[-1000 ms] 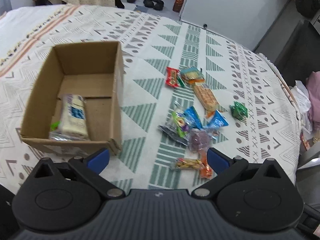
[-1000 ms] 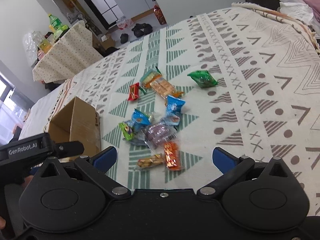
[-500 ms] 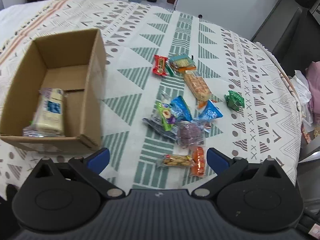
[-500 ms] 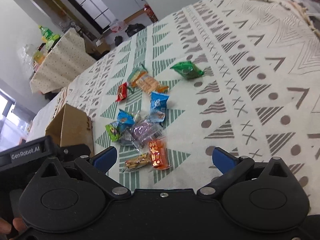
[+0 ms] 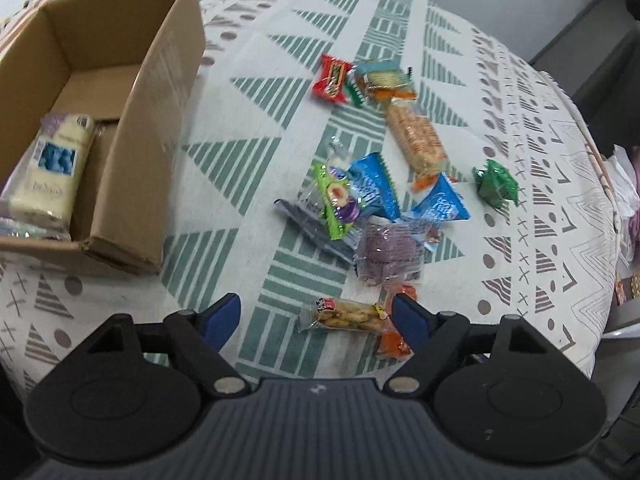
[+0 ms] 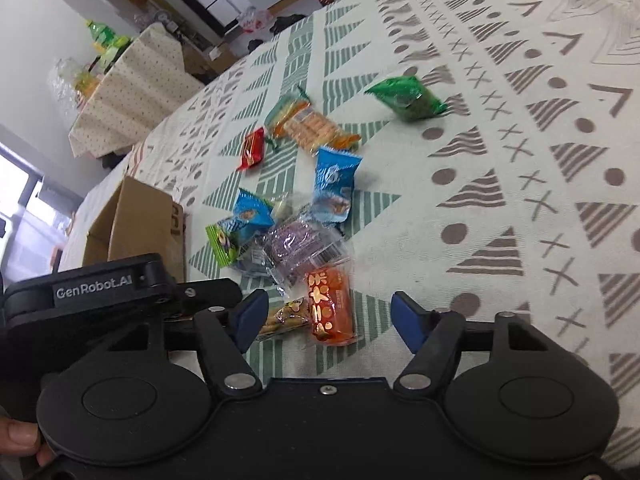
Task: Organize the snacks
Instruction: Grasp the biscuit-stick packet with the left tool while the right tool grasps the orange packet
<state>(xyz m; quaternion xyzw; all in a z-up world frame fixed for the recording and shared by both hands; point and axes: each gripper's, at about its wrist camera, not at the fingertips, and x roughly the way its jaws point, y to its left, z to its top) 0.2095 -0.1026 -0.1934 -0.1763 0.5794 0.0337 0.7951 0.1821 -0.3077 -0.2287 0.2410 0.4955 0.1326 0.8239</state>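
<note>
the left claw (image 5: 316,316) hangs low over the patterned tablecloth (image 5: 540,240), its blue-tipped fingers (image 5: 222,314) apart and pressing on nothing; its jaws have just been closing in. between the fingertips lies a clear peanut packet (image 5: 346,316), touching neither pad as far as the view shows. an orange packet (image 5: 394,340) sits partly behind the right-hand fingertip.

just ahead of that claw is a loose heap: a purple packet (image 5: 390,254), a green fruit packet (image 5: 336,200), and two blue packets (image 5: 374,188) (image 5: 442,204). further ahead lie a long cracker pack (image 5: 416,140), a teal-edged biscuit pack (image 5: 382,80) and a red candy bar (image 5: 332,80). a green foil packet (image 5: 496,184) rests ahead and off to the right, apart from the rest. ahead and to the left stands an open cardboard box (image 5: 160,92) with a white wafer pack (image 5: 50,168) lying inside it.

the right claw (image 6: 326,318) is also released, gripping nothing, and its jaws have just been narrowing too. the orange packet (image 6: 330,304) lies between its fingertips, closer to the left-hand one, with the peanut packet (image 6: 286,318) touching it and running behind that left pad. the left gripper's black body (image 6: 100,296) fills the space to the left, and the box (image 6: 140,228) stands beyond it. a fingertip (image 6: 20,440) shows at the lower left edge of the right wrist view.
</note>
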